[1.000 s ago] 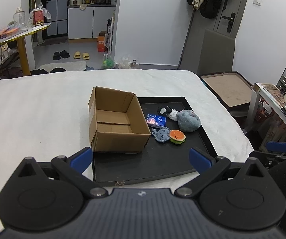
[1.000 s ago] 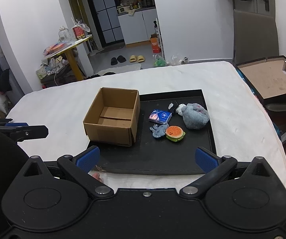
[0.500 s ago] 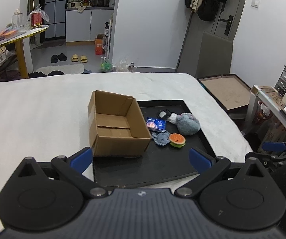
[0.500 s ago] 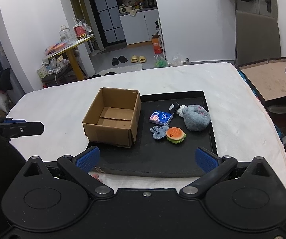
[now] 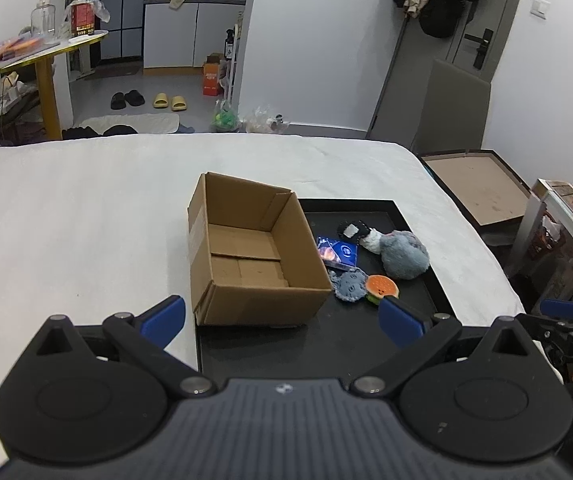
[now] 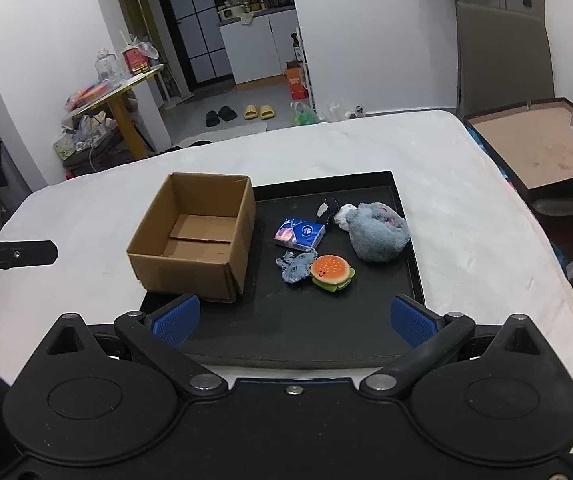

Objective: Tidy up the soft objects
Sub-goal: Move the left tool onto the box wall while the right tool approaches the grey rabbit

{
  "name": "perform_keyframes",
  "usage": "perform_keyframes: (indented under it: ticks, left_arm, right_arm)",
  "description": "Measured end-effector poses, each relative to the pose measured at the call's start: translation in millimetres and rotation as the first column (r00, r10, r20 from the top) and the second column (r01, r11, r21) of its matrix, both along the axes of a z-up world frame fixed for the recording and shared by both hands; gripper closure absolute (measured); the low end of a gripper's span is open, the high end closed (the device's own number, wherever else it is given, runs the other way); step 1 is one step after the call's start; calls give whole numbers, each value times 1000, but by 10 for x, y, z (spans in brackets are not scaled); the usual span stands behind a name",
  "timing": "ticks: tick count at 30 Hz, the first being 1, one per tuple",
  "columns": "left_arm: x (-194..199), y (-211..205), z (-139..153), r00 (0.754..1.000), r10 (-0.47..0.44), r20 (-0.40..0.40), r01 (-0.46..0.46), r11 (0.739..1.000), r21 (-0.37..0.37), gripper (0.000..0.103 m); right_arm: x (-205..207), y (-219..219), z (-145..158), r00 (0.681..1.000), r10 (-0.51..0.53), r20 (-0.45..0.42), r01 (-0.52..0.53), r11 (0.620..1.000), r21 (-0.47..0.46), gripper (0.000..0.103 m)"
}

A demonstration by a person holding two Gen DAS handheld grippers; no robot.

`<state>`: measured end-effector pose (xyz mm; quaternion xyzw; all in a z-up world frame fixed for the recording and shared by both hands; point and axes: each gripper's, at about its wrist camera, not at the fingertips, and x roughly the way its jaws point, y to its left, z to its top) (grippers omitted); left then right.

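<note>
An empty open cardboard box (image 5: 246, 256) (image 6: 194, 236) stands on the left part of a black tray (image 5: 326, 344) (image 6: 366, 320) on a white bed. Right of the box lie a grey plush (image 5: 404, 255) (image 6: 378, 236), a burger plush (image 5: 383, 288) (image 6: 332, 272), a small blue-grey plush (image 5: 349, 286) (image 6: 295, 266), a blue tissue pack (image 5: 336, 252) (image 6: 299, 233) and a small black item (image 5: 352, 230) (image 6: 328, 208). My left gripper (image 5: 282, 316) is open and empty, in front of the box. My right gripper (image 6: 294, 318) is open and empty, over the tray's near edge.
The white bed (image 5: 66, 220) stretches left and behind the tray. A brown flat board (image 6: 534, 148) lies off the bed's right side. A yellow side table (image 5: 46, 52) with clutter stands far left. The other gripper shows at each view's edge.
Both grippers have moved forward toward the tray, so the box and plush items look larger and closer. Both stay open.
</note>
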<state>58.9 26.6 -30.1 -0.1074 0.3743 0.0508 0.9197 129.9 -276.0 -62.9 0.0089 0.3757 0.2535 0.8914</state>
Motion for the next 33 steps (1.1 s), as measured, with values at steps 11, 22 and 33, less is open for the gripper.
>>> perform_keyframes:
  ticks: [11,22,33]
  left_arm:
    - [383,251,-207,999,3,-45,-4,1000,-28,2]
    - [739,545,-420,996,48,-79,-53,997,-52,3]
    - [1008,628,-646,989,115,-88,-118,993,-29,11]
  right_arm:
    - [382,65,-147,999,-27,-30,26,999,-29,0]
    - [683,219,-270,997,-47,-57,41,994,-99,0]
    - [1027,321,-455,994,-91,-64,82,987,-138,0]
